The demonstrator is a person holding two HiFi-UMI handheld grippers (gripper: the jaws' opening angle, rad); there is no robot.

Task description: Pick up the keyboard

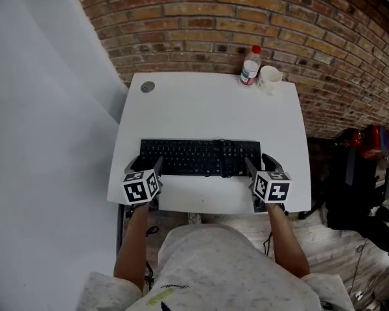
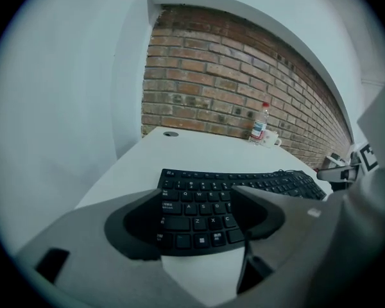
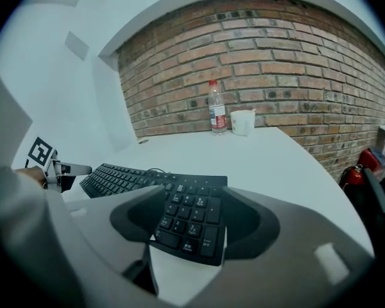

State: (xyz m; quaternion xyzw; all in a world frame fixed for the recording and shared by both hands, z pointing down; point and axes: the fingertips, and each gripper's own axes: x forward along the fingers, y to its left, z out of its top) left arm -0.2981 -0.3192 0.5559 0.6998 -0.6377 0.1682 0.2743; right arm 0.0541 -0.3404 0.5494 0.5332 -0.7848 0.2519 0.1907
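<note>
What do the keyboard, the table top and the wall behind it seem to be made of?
Keyboard: most likely plastic, matte black, with separate moulded keys.
Table: smooth white top with a dull sheen, perhaps laminate or painted board; I cannot tell which.
Wall: rough reddish-brown brick with pale mortar joints.
</note>
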